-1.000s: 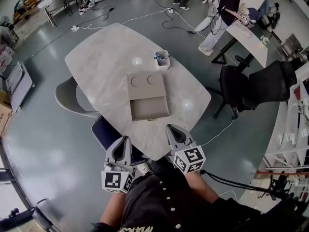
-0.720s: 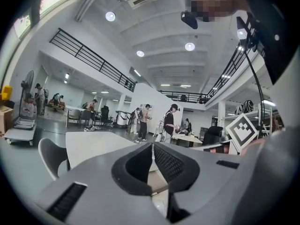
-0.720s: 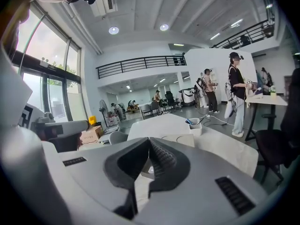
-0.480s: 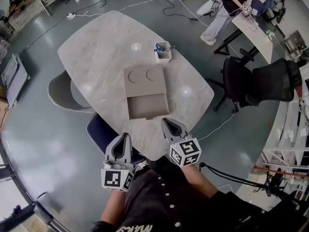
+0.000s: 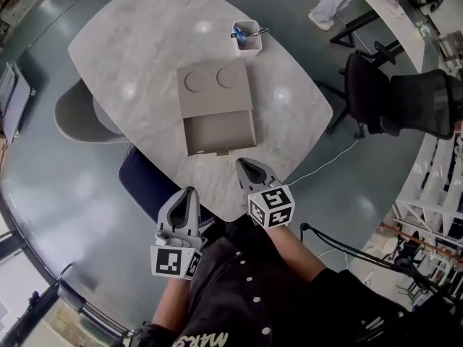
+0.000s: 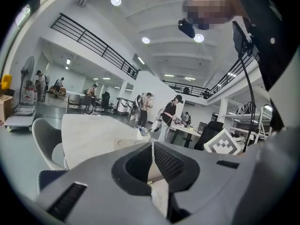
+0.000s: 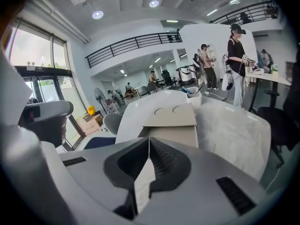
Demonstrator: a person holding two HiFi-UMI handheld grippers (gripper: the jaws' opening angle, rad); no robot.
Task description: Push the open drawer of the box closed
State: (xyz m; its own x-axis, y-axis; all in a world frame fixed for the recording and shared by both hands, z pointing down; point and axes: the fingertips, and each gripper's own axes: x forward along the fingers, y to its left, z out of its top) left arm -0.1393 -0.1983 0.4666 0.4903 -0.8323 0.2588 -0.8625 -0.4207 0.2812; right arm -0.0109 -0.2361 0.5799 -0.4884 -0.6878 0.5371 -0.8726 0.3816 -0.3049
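A flat beige box (image 5: 214,89) with two round recesses in its lid lies on the marble table (image 5: 137,42). Its drawer (image 5: 219,132) is pulled out toward me, empty, with a small handle (image 5: 222,152) on the front. My right gripper (image 5: 241,163) is shut and empty. It hovers just short of the drawer's front, a little right of the handle. In the right gripper view the drawer (image 7: 174,136) lies straight ahead beyond the closed right gripper (image 7: 149,140). My left gripper (image 5: 190,191) is shut and empty, over the table's near edge, left of and behind the right one.
A white cup (image 5: 246,35) holding pens stands beyond the box. A dark blue chair (image 5: 141,183) and a grey chair (image 5: 72,114) are tucked at the table's left side. A black office chair (image 5: 405,100) stands to the right. People work at desks in the background.
Both grippers have sunk and moved forward toward the table. The right one now sits close to the drawer's front. The box looks nearer in the head view. The drawer has not moved.
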